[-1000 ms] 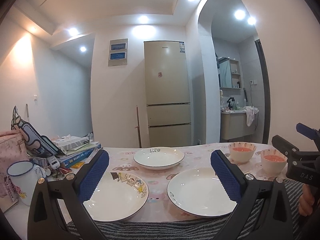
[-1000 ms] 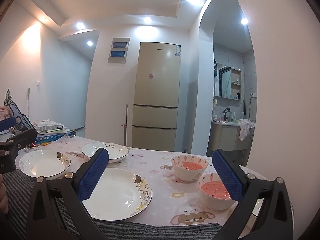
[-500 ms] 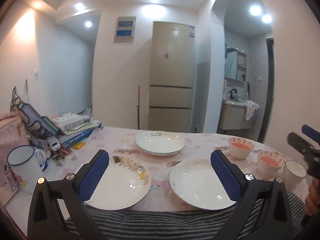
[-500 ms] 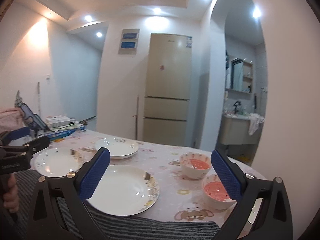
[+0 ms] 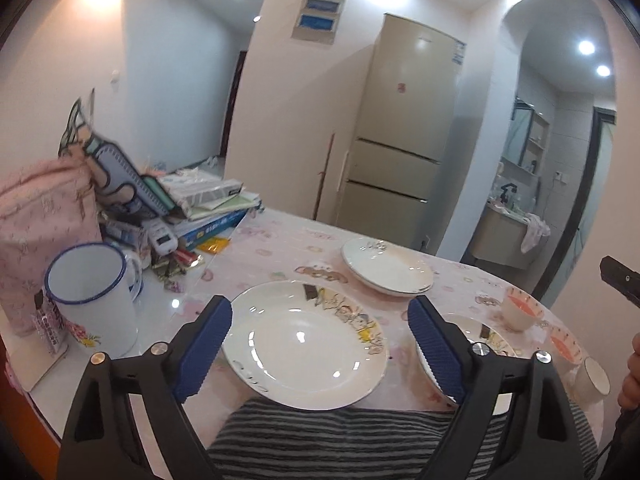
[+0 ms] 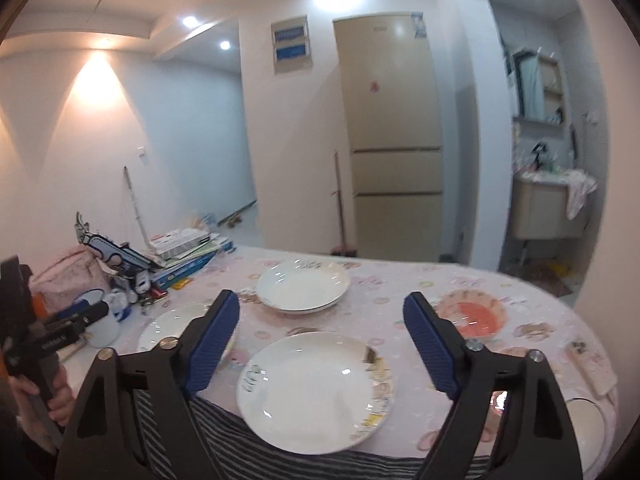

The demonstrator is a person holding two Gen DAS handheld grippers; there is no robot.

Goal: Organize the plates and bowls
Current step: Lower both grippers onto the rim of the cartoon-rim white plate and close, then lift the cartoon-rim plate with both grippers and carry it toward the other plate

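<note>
Three white plates lie on the pink tablecloth. My left gripper [image 5: 316, 344] is open above the near left plate [image 5: 304, 340], which has a cartoon print. My right gripper [image 6: 320, 344] is open above the near right plate [image 6: 316, 388]. A far plate [image 5: 386, 266] lies beyond; it also shows in the right wrist view [image 6: 302, 286]. Two bowls with pink insides stand at the right [image 5: 520, 308] [image 5: 566, 344]. One pink bowl [image 6: 472, 314] shows beside my right finger. Nothing is held.
A white enamel mug [image 5: 94, 296] stands at the left by a pink bag [image 5: 44, 216] and stacked books [image 5: 208, 208]. A small white cup [image 5: 594, 376] sits at the right table edge. A striped cloth [image 5: 340, 432] hangs over the near edge.
Both grippers have risen and tilted down over the table. The left view swung left over the left plate; the right view swung over the right plate. Both stay open.
</note>
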